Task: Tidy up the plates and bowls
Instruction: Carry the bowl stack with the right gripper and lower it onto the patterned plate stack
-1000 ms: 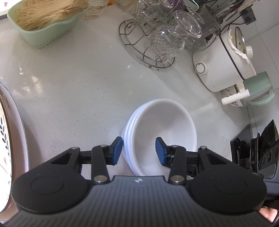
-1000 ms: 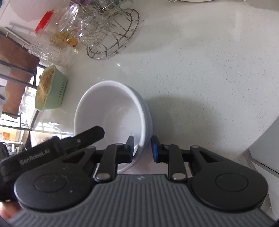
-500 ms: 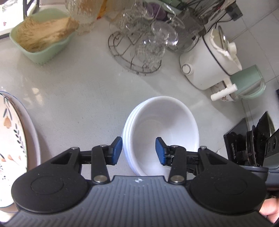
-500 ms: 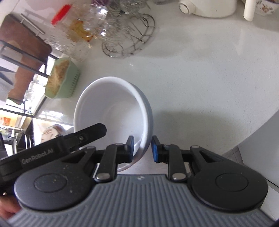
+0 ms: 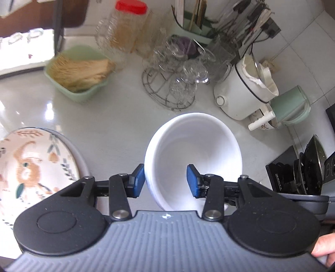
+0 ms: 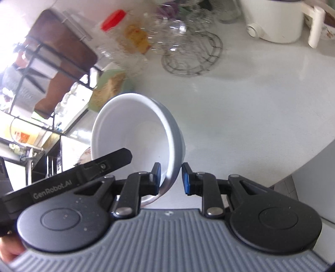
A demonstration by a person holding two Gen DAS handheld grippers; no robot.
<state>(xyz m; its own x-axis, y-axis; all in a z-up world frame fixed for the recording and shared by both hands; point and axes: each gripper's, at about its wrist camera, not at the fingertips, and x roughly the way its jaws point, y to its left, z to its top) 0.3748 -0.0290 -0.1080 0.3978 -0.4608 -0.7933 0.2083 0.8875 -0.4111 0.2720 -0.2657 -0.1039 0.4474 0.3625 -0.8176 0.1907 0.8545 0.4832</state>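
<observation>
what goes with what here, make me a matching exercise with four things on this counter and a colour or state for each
Things:
1. white bowls
2. plate
3. jar lid
4. basket

Descriptions:
a. pale green, filled with noodles
b. red
c. rim straddled by both claws
d. floral pattern, lying flat at the left

Pairs: 1-c, 2-d, 3-b, 4-a

**Occlusions / blur, both wrist views**

Bowl stack (image 5: 194,154): near rim hidden behind left tool (image 5: 165,180) body; bowl count unclear. Floral plate (image 5: 31,167) cut off by the left edge. In the right view, the red-lidded jar (image 6: 117,31) and glasses rack (image 6: 188,52) are motion-blurred (contents unreadable). Right tool (image 6: 170,177): pad contact with the rim can't be confirmed.
</observation>
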